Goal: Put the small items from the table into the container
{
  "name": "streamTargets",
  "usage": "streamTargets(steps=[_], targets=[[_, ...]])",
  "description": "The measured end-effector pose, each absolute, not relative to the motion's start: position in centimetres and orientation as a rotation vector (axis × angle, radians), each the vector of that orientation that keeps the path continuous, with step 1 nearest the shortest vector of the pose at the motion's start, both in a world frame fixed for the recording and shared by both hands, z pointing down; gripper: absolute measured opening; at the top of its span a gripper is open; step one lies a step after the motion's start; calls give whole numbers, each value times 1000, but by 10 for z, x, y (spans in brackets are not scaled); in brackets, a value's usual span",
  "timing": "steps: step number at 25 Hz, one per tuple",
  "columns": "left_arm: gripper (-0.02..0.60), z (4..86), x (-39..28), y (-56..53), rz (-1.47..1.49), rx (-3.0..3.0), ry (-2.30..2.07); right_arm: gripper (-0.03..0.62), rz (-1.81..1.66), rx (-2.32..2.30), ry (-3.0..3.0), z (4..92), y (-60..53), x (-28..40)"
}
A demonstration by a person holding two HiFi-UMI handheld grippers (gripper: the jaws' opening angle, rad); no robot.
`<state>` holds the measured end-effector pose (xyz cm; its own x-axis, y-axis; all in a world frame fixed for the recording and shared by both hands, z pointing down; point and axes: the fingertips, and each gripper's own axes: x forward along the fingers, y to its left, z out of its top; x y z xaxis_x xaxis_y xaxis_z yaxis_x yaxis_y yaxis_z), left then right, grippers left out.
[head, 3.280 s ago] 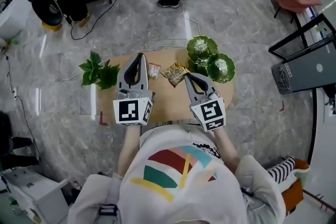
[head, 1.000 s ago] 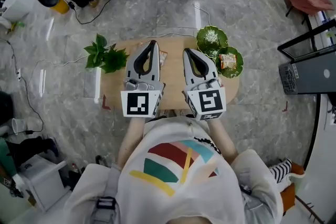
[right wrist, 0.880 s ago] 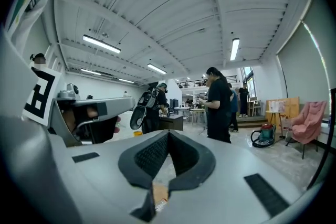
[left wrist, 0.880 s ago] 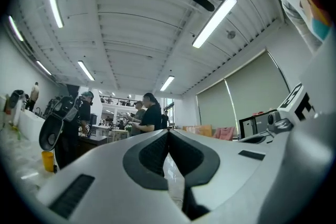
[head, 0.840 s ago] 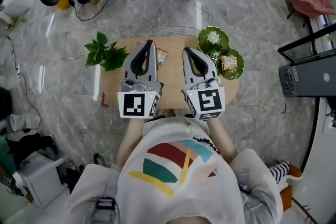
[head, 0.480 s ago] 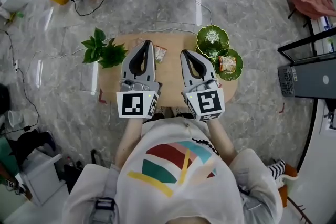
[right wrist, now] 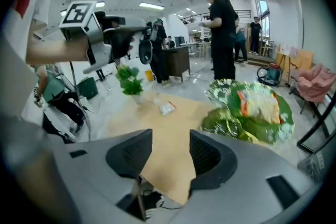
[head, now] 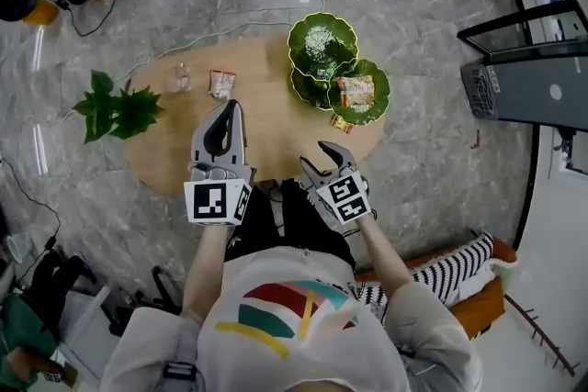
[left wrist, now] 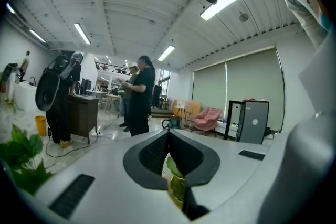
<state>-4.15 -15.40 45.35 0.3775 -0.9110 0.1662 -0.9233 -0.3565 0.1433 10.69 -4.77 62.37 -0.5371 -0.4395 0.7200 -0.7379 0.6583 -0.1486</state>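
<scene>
The wooden table (head: 276, 119) carries two green leaf-shaped bowls (head: 322, 44). A large snack packet (head: 356, 92) lies in the nearer bowl, and in the right gripper view this snack packet (right wrist: 258, 104) sits at the right. A small packet (head: 221, 84) and a clear little item (head: 179, 80) lie at the table's far left. Another small item (head: 340, 123) rests by the bowl at the right edge. My left gripper (head: 232, 106) is shut over the near side of the table, holding nothing. At the near edge my right gripper (head: 321, 155) is opening, with only bare table (right wrist: 173, 165) between its jaws.
A potted green plant (head: 118, 110) stands on the floor left of the table. A black cabinet (head: 528, 69) is to the right. Cables run across the marble floor behind the table. A person in black (right wrist: 221, 34) stands beyond it.
Both grippers have dropped and pulled back toward the near edge of the table. The right gripper's jaws have gone from shut to open. Since the oldest frame, the large snack packet is in the bowl.
</scene>
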Motion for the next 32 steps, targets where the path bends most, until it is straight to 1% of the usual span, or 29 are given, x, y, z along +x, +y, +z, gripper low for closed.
streamTargets(steps=[5, 8, 12, 15, 17, 19, 22, 28, 32], targets=[[8, 565, 3, -166, 163, 2462, -1533, 207, 502, 995, -2011, 775, -76, 202], [7, 619, 34, -169, 196, 2503, -1457, 207, 492, 1014, -1944, 836, -94, 240], [8, 662, 59, -175, 177, 2490, -1399, 207, 559, 1019, -1929, 881, -110, 259], [8, 671, 59, -181, 161, 2472, -1410, 202, 637, 1004, -1946, 888, -107, 260], [8, 666, 58, -180, 185, 2486, -1423, 148, 663, 996, -1932, 887, -102, 261], [8, 650, 56, -177, 184, 2494, -1427, 135, 666, 998, -1922, 876, -98, 260], [8, 604, 48, -174, 171, 2501, -1444, 135, 643, 1017, -1973, 822, -98, 241], [7, 472, 26, -145, 113, 2516, -1494, 135, 564, 1117, -2210, 626, -81, 161], [8, 419, 11, -140, 27, 2509, -1574, 135, 447, 1246, -2364, 516, -90, 119]])
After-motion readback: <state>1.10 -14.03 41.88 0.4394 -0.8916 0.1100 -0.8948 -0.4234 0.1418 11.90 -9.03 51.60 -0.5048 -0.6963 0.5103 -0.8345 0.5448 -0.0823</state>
